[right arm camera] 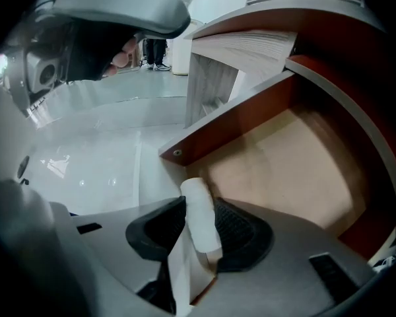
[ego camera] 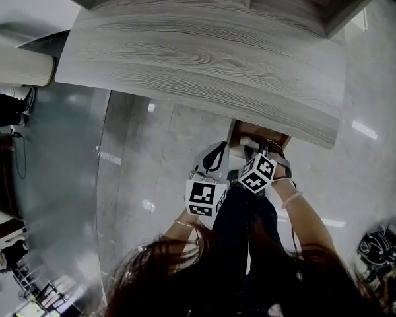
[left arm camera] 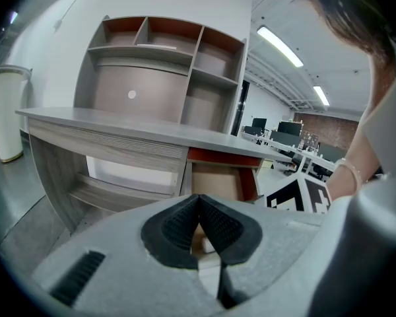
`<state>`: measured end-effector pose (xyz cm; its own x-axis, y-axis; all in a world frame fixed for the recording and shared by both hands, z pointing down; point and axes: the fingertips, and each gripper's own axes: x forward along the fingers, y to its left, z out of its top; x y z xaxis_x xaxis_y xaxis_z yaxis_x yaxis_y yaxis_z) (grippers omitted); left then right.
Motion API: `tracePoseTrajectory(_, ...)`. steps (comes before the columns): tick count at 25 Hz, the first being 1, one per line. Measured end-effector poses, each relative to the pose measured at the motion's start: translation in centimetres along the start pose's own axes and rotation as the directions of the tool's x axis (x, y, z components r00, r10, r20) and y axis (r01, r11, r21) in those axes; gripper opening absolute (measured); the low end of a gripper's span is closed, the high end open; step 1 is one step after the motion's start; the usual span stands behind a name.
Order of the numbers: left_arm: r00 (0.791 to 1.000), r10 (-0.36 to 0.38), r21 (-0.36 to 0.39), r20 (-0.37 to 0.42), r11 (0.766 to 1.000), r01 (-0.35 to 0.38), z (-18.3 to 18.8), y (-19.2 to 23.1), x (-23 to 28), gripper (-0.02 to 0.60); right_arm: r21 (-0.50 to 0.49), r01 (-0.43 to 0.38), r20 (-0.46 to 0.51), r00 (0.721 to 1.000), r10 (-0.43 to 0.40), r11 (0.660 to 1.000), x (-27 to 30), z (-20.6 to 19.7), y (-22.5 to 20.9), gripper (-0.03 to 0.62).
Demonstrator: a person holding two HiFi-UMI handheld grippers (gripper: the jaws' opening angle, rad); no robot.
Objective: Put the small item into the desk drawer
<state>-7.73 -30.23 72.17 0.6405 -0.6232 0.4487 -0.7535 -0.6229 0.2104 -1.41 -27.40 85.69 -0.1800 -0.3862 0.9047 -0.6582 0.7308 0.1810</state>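
The small item [right arm camera: 199,210], a white stubby roll, stands tilted between the pads of my right gripper [right arm camera: 198,207]. The jaws look slack around it and do not squeeze it. This gripper hangs steeply down over the open desk drawer [right arm camera: 237,117], whose tan floor and red-brown walls fill the right gripper view. In the head view the right gripper [ego camera: 252,144] is at the drawer [ego camera: 277,139], under the desk's front edge. My left gripper [left arm camera: 198,200] is shut with nothing in it and points at the drawer [left arm camera: 218,177] from just left of the right one.
The grey wood desk [ego camera: 204,51] spans the top of the head view, with a shelf unit [left arm camera: 158,65] on it. Glossy grey floor [ego camera: 138,177] lies left of the drawer. My arm and dark hair fill the lower head view. A white bin [ego camera: 20,65] stands far left.
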Motion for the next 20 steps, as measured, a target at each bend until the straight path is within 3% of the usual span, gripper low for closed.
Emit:
tracePoseTrajectory(7,1.000,0.006,0.004,0.013,1.000,-0.006,1.1,-0.3,-0.2,0.015,0.031,-0.006,0.033,0.999,0.005,0.999,-0.7,0.4,-0.1,0.164)
tracePoseTrajectory(20,0.998,0.031,0.009,0.050,0.999,-0.031,3.9,-1.2,-1.2,0.015,0.095,0.020,0.098,0.995,-0.029,0.995,-5.2,1.6,-1.0,0.135)
